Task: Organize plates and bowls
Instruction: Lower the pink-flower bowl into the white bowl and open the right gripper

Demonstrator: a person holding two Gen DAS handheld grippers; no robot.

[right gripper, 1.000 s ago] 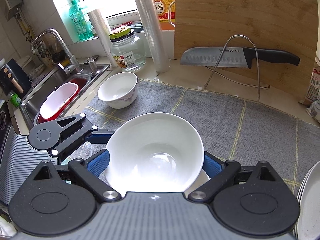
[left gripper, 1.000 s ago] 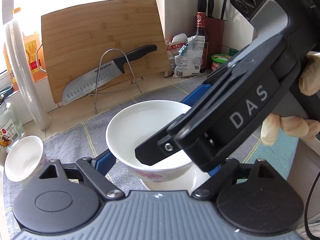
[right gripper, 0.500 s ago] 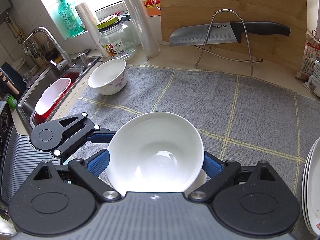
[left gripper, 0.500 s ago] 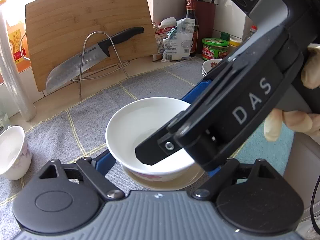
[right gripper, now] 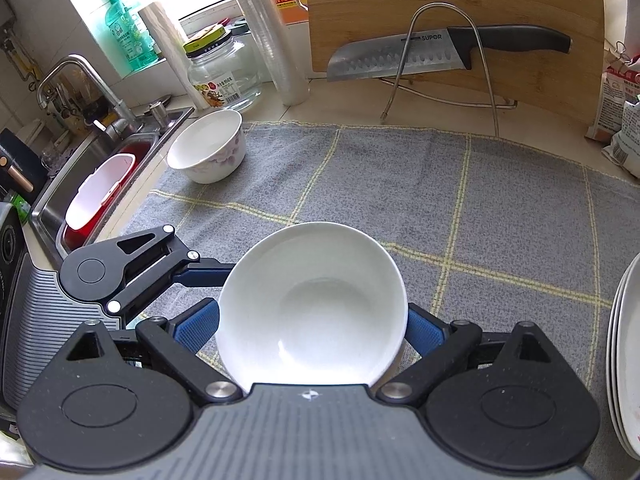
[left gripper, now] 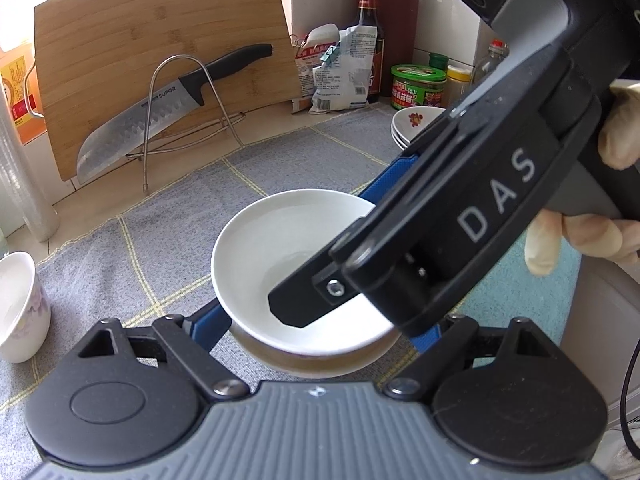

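Observation:
A white bowl [left gripper: 280,248] [right gripper: 312,304] is held between the blue fingers of both grippers above the grey mat. My left gripper [left gripper: 308,280] is shut on its sides; the right gripper's body covers the bowl's right part in that view. My right gripper [right gripper: 312,324] is shut on the same bowl from another side, and the left gripper's finger [right gripper: 200,270] touches the bowl's left rim. A second white bowl with flower print [right gripper: 208,148] [left gripper: 16,308] stands upright at the mat's left edge. A stack of white plates [right gripper: 626,356] [left gripper: 416,124] lies at the right.
A grey checked mat [right gripper: 460,208] covers the counter. A knife [right gripper: 440,52] rests on a wire stand against a wooden cutting board [right gripper: 500,8]. A glass jar [right gripper: 224,72] and a film roll [right gripper: 276,40] stand behind. A sink [right gripper: 92,184] lies left. Bottles and bags [left gripper: 348,68] stand back right.
Both grippers have carried the bowl to the right over the mat, away from the flower-print bowl. The plate stack has come closer at the right. The grips have not changed.

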